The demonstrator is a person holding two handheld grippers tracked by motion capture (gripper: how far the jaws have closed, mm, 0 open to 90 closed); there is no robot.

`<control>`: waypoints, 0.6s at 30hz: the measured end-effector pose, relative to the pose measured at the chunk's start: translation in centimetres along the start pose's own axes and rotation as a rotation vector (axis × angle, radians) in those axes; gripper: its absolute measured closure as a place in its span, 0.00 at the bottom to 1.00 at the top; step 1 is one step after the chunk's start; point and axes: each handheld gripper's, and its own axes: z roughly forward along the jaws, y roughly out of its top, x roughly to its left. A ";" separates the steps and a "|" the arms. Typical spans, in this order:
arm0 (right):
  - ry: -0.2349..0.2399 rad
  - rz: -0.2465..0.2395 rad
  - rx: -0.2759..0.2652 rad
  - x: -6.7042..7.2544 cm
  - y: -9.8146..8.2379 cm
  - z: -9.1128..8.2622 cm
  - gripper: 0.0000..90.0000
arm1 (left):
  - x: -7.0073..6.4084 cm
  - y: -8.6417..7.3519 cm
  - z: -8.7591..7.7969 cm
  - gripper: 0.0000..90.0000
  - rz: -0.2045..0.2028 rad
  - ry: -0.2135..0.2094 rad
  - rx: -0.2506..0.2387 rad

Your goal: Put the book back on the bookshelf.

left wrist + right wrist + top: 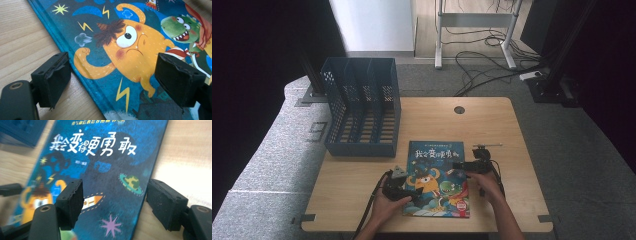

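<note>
Picture book (439, 179) lies flat on desk (497, 125), near front edge. Thin, stiff-covered, glossy, likely slippery. Left tool (110, 77) spread astride left edge; right tool (115, 202) spread astride right edge. Pinch edges.

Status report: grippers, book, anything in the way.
Left gripper open, straddling the book's left edge. Right gripper open over its right edge. Book flat on table. Nothing blocking.

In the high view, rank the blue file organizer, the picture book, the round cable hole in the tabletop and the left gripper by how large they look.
1. Blue file organizer, largest.
2. Picture book, somewhat smaller, though it lies flat, so the gap is unsure.
3. Left gripper, partly covered by the hand.
4. Round cable hole, smallest.
</note>
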 end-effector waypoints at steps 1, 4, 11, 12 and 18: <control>0.000 0.000 0.000 0.0 0.0 0.0 0.34 | -0.2 0.0 0.1 0.14 0.008 0.009 0.003; 0.030 0.021 0.010 -0.3 -0.1 -0.2 0.34 | -0.5 0.0 0.2 0.13 0.028 0.027 0.012; 0.077 0.024 -0.026 -0.1 0.0 -1.2 0.35 | 0.0 0.1 0.0 0.13 0.003 -0.004 0.005; 0.077 0.024 -0.026 -0.1 0.0 -1.2 0.35 | 0.0 0.1 0.0 0.13 0.001 -0.007 0.005; 0.106 0.031 -0.011 -0.4 0.0 -1.5 0.35 | 0.1 0.0 0.0 0.13 -0.001 -0.007 0.001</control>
